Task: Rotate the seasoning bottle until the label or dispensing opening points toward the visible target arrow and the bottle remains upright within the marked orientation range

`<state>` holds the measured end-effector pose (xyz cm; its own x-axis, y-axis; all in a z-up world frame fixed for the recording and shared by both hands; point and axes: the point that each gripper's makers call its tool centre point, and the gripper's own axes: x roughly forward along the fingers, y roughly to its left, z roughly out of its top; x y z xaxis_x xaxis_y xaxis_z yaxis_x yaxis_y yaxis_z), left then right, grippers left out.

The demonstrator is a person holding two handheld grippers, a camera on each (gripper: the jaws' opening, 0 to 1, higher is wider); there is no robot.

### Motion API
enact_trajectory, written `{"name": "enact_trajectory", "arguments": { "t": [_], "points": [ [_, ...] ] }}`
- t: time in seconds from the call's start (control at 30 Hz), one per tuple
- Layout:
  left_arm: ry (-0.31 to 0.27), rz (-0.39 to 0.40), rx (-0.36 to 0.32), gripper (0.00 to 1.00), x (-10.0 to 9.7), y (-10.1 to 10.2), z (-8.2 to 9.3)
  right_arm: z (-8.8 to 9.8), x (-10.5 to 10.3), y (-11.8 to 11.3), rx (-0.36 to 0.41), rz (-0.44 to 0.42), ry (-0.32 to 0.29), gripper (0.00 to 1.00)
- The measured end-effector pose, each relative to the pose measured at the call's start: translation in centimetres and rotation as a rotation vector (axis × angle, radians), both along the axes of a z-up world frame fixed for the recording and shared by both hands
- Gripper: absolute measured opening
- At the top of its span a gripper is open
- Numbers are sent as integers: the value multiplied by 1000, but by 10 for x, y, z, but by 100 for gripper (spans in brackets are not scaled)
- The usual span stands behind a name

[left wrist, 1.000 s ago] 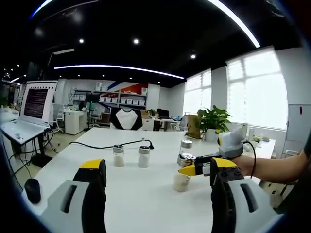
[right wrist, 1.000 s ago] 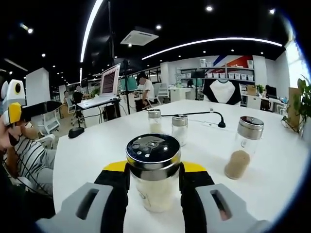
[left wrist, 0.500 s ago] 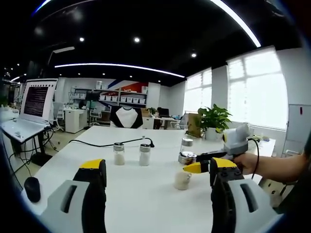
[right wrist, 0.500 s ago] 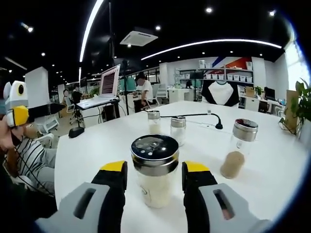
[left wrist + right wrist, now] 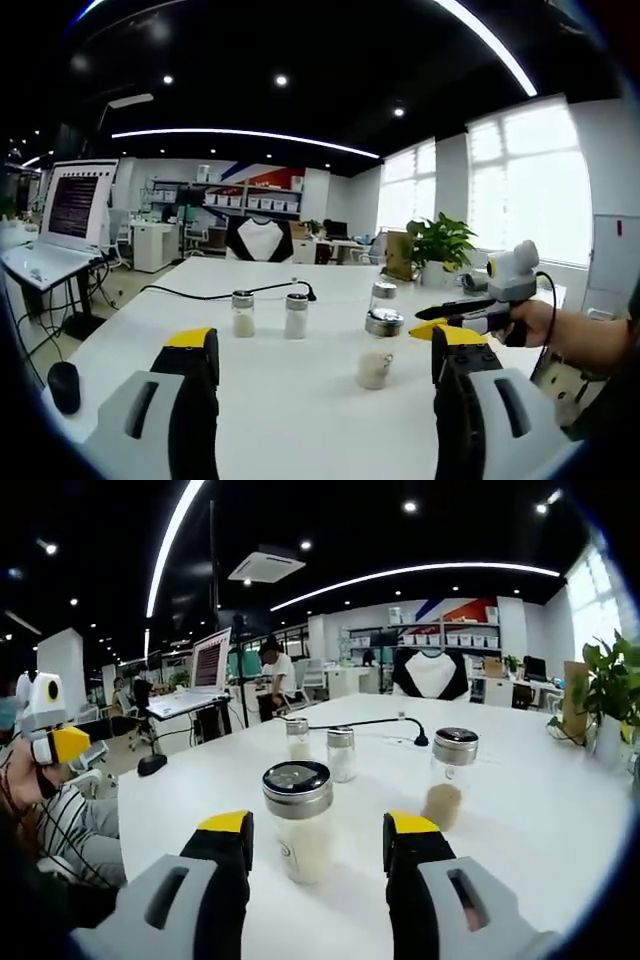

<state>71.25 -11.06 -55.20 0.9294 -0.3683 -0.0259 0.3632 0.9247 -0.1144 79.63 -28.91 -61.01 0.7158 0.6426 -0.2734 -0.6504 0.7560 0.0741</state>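
Both tongs gaping empty, right tongs (image 5: 318, 845) now released, backed off seasoning bottle (image 5: 298, 820).

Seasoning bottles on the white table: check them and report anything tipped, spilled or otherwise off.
Nothing stands out. The near seasoning bottle stands upright with its lid on, just ahead of the open right gripper. The brown-filled bottle and the two small shakers are upright too. No spill shows on the white table.

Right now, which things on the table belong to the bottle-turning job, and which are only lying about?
Job:
- seasoning bottle, upright, free between open jaws
- right gripper, open
- left gripper, open

Lying about:
- two small shakers
- brown-filled jar
- cable
- mouse
- potted plant
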Motion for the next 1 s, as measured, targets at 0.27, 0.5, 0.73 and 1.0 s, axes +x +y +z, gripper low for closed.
{"name": "enact_trajectory", "arguments": {
  "t": [0.27,0.5,0.73,1.0],
  "points": [
    [-3,0,1,92,3,-3,-1,-2,-10,-25,-16,-47,-3,56],
    [-1,-7,3,92,3,-6,-2,5,-15,-43,46,-133,-10,57],
    [0,-15,8,92,4,-10,-4,10,-27,-53,90,-179,-27,58],
    [1,-28,14,92,4,-14,-5,7,-24,-54,25,-182,-35,58]
  ]
}}
